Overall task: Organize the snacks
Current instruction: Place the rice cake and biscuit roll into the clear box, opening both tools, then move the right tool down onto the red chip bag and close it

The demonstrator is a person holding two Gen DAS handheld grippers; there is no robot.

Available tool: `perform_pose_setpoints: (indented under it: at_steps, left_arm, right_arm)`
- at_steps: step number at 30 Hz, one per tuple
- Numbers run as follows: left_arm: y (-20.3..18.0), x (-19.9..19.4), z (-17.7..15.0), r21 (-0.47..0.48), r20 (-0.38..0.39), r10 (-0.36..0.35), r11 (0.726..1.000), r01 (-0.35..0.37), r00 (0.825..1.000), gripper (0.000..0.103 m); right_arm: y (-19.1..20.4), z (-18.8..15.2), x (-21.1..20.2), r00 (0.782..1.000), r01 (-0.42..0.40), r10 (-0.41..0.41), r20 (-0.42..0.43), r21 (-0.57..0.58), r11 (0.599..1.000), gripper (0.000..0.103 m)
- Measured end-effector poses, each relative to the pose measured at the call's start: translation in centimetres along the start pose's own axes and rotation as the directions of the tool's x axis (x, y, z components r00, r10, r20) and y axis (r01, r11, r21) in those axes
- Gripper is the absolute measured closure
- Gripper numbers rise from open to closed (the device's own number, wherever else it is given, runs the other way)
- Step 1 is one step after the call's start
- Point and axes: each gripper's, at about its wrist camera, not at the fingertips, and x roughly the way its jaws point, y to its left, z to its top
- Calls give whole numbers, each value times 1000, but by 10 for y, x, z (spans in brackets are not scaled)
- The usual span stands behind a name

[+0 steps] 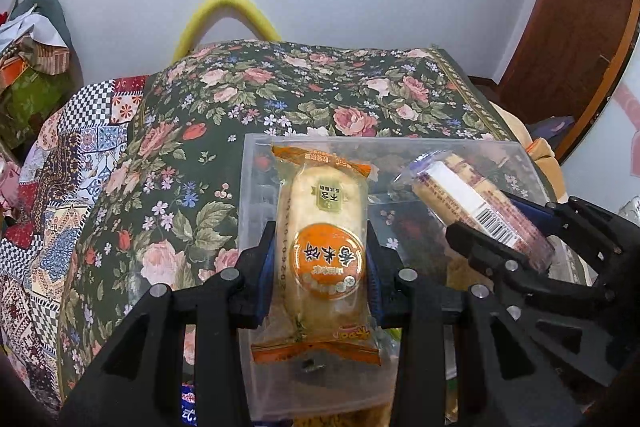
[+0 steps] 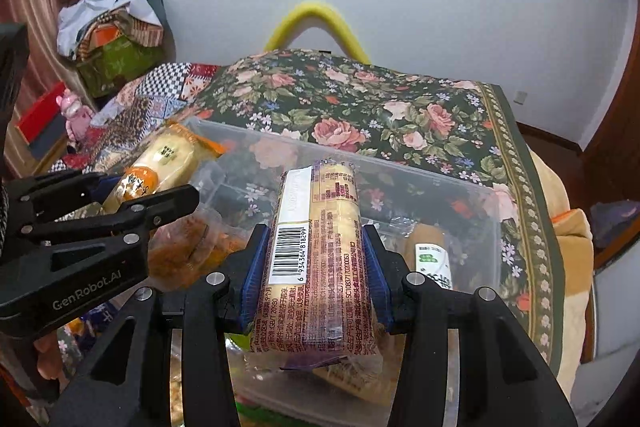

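Hand-held grippers each clamp one snack above the clear bin.

Left hand-held gripper (image 1: 321, 261) is clenched across the middle of an orange rice-cracker packet (image 1: 321, 247), whose long axis runs straight ahead along the fingers; right hand-held gripper (image 2: 316, 259) grasps a purple-printed cracker sleeve (image 2: 320, 259) the same way, barcode side up. Both packets hang over the clear plastic bin (image 2: 494, 227) standing on the floral-covered surface (image 2: 360, 99), directly below and slightly ahead of both tools. Inside the bin a green-labelled packet (image 2: 432, 259) lies toward the right and crumbly fried snacks (image 2: 192, 251) toward the left. The two hands look about equally near the bin. My guess is each packet only needs lowering lengthwise into its own side, left packet left, right sleeve beside the green-labelled one.
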Motion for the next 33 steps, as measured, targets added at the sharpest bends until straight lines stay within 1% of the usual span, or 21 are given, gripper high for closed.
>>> perform_pose_setpoints:
  at_steps: [4, 7, 9, 10, 11, 13, 14, 17, 22, 26, 29, 33]
  left_arm:
    - [-3, 2, -1, 22, 2, 14, 1000, -14, 1000, 65]
    - [-5, 1, -4, 33, -10, 7, 999, -7, 1000, 61]
    - [-6, -2, -6, 35, -6, 4, 999, -4, 1000, 56]
    - [-6, -4, -6, 35, -3, 12, 999, -11, 1000, 48]
    - [-6, -7, -7, 31, 3, 21, 999, -21, 1000, 46]
    - [-5, -15, -7, 22, 5, 4, 1000, -4, 1000, 43]
    - [-4, -20, -8, 18, 13, -4, 1000, 4, 1000, 42]
    - [-4, -36, -11, 19, 35, 0, 1000, -1, 999, 40]
    - [-4, -71, -18, 29, 63, -11, 1000, 9, 998, 39]
    - [-3, -102, -27, 35, 95, -21, 999, 18, 995, 37]
    - [-1, -126, -39, 37, 114, -25, 999, 21, 993, 34]
    - [6, -151, -58, 40, 118, -24, 999, 20, 993, 33]
  right_arm:
    - [-1, -2, 6, 1000, -1, 1, -12, -8, 1000, 60]
    - [-2, -4, 6, 1000, 6, -7, -13, -7, 1000, 60]
    - [-2, -3, 3, 1000, 19, -19, 0, -9, 1000, 60]
    - [-2, -3, 0, 1000, 16, -16, 5, -6, 1000, 60]
    - [-3, -2, -2, 1000, 12, -12, 7, -3, 1000, 58]
    - [-6, 0, -8, 1000, 9, -9, 18, 5, 1000, 54]
    - [-7, -1, -14, 1000, 8, -9, 28, 8, 1000, 51]
    - [-7, -3, -30, 999, 12, -12, 52, 9, 1000, 45]
    - [1, -8, -56, 996, 30, -28, 85, -20, 999, 44]
    - [9, -15, -81, 993, 24, -21, 115, -29, 999, 43]
    - [16, -23, -97, 990, 27, -23, 136, -34, 999, 40]
    - [26, -36, -111, 989, 17, -12, 149, -31, 999, 36]
